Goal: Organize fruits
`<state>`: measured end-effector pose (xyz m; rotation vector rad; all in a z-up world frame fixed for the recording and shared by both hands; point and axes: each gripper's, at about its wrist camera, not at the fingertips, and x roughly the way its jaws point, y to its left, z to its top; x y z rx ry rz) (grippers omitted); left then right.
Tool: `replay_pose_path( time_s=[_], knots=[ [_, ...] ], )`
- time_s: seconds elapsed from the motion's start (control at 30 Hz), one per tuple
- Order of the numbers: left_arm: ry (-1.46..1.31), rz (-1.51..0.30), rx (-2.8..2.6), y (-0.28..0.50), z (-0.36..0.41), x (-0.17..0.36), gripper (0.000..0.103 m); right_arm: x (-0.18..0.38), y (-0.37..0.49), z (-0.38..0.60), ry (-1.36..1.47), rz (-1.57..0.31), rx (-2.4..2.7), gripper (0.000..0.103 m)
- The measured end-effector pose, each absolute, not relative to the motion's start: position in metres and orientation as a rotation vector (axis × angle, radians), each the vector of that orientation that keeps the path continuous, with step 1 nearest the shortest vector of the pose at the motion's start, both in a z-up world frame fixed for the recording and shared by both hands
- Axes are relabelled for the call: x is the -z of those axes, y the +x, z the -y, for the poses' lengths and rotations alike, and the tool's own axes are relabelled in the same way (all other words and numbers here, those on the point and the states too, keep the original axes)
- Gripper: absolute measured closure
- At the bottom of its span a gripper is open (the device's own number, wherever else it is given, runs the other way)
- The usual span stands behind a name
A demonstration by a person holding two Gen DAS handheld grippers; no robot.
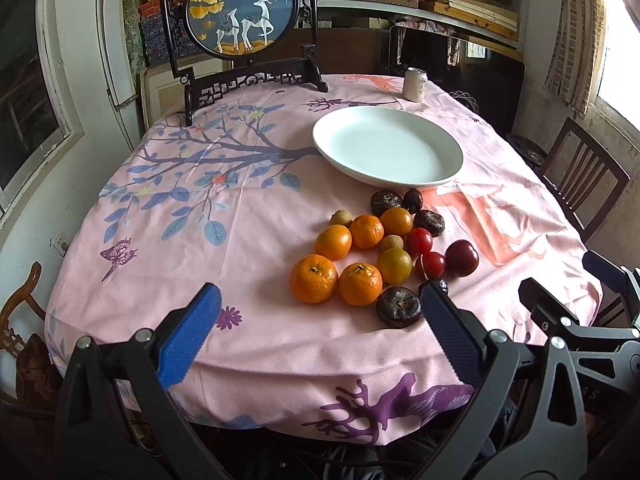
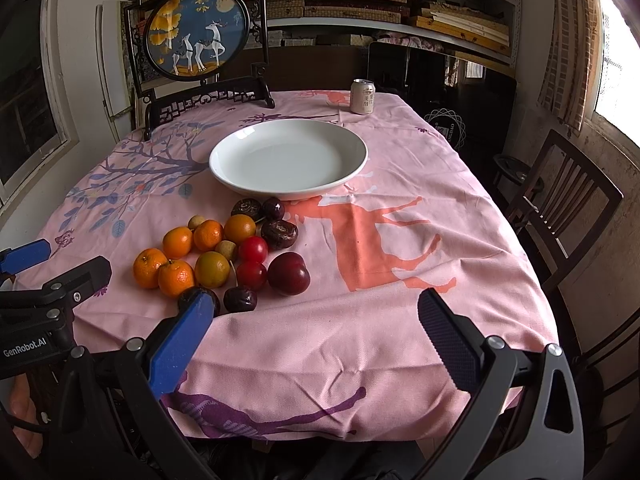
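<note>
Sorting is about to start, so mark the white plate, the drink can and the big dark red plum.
white plate (image 2: 256,184), right wrist view, on its near rim.
drink can (image 2: 362,98), right wrist view, middle of its side.
big dark red plum (image 2: 289,274), right wrist view, centre of its skin.

Left gripper (image 1: 320,316) level at the near table edge, its 2 blue-padded fingers (image 1: 188,334) spread wide with nothing between them, right gripper (image 2: 316,320) just beside it, same height, jaws equally wide apart, holding nothing
</note>
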<state>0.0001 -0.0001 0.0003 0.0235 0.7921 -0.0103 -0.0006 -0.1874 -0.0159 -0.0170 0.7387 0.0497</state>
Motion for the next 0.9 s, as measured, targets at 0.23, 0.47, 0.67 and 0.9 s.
replay_pose_path(
  time_s=[0.23, 0.47, 0.67, 0.9],
  knots=[
    [0.025, -0.793, 0.01, 0.0003, 0.0001, -0.0002, 0.002, 0.0164, -0.0023, 0.1841, -0.018, -0.741, -0.059, 0.001],
    [0.025, -0.794, 0.01, 0.0003, 0.0001, -0.0002, 0.002, 0.0156, -0.0017, 0.1853, -0.016, -0.741, -0.058, 0.001],
    [0.024, -0.795, 0.01, 0.0004, 0.0002, -0.0002, 0.002, 0.0154, -0.0023, 0.1859, -0.016, -0.741, -0.058, 0.001],
    [0.025, -0.795, 0.01, 0.0004, 0.0002, -0.0001, 0.002, 0.0149, -0.0024, 0.1866, -0.015, -0.74, -0.058, 0.001]
  ],
)
